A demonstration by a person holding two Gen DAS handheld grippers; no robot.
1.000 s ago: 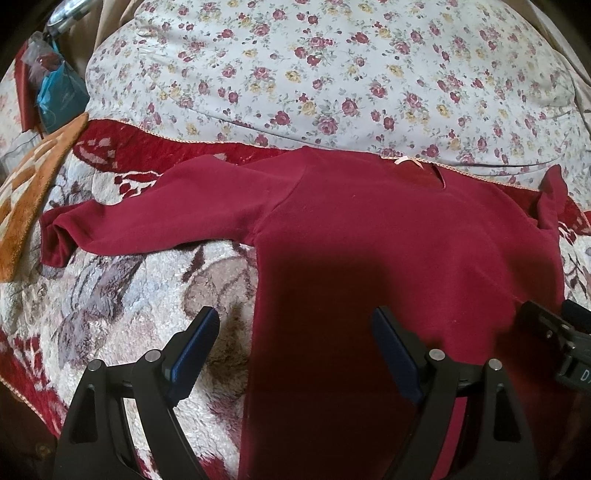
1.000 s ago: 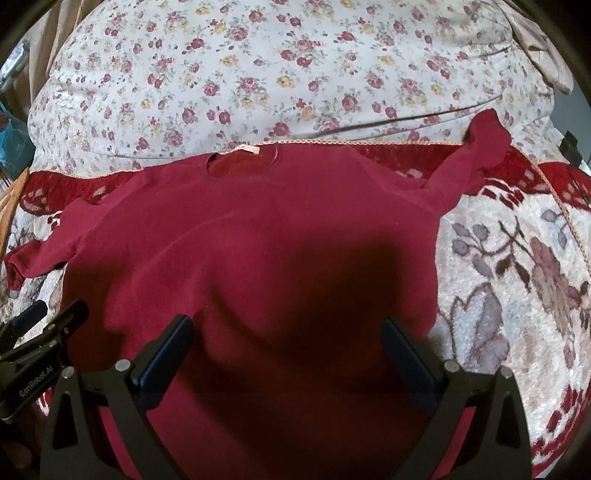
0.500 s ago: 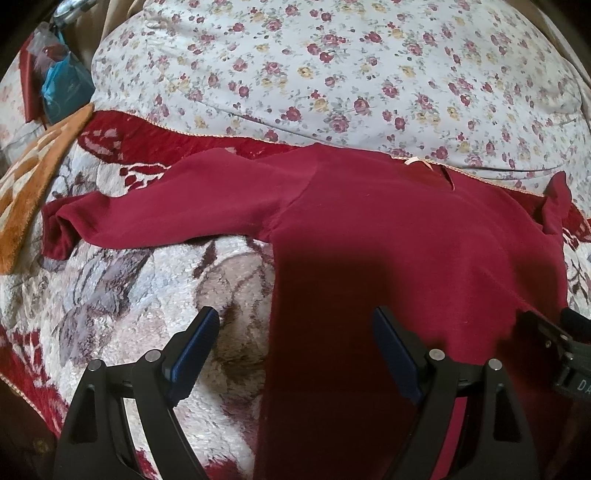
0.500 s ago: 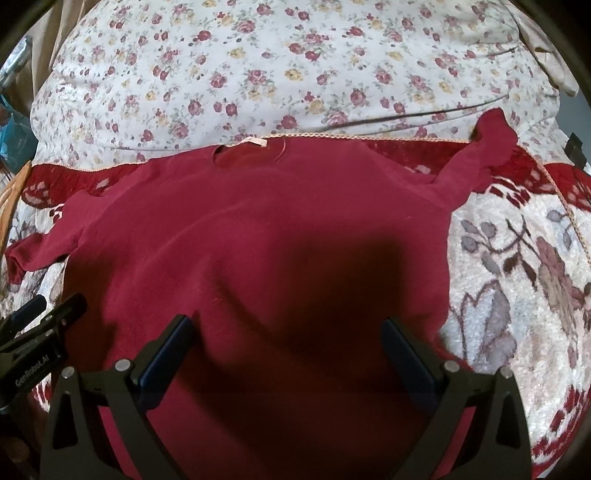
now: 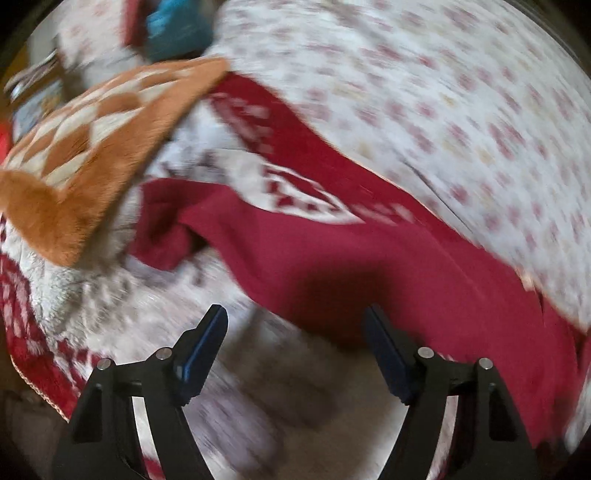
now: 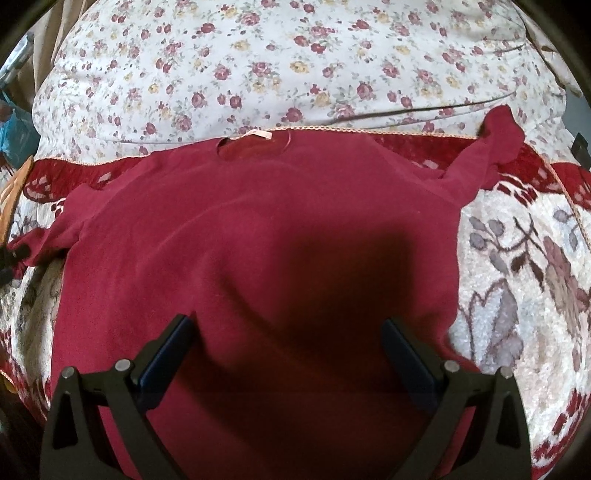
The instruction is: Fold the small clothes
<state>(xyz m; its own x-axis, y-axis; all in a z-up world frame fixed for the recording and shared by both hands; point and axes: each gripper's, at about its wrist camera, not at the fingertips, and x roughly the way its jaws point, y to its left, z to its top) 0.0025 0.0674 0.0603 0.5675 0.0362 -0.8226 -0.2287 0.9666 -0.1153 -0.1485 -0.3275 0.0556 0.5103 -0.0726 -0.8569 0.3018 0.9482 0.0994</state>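
Note:
A dark red long-sleeved top [image 6: 258, 236] lies flat on the bed, neck [image 6: 251, 142] toward the far side, both sleeves spread out. My right gripper [image 6: 288, 332] is open and empty, hovering over the lower middle of the top. My left gripper [image 5: 295, 328] is open and empty, now off the top's left side, over the plush blanket just below the left sleeve [image 5: 295, 251]. The sleeve's cuff [image 5: 162, 229] lies crumpled at the left. The left wrist view is blurred by motion.
A floral quilt [image 6: 295, 62] is heaped along the far side. The top rests on a red and cream plush blanket [image 6: 524, 280]. An orange checked blanket [image 5: 85, 147] lies at the left, with a blue bag [image 5: 177, 26] beyond it.
My left gripper has swung quickly to the left, from over the top's body to near its left sleeve. My right gripper has barely moved. Both stay open.

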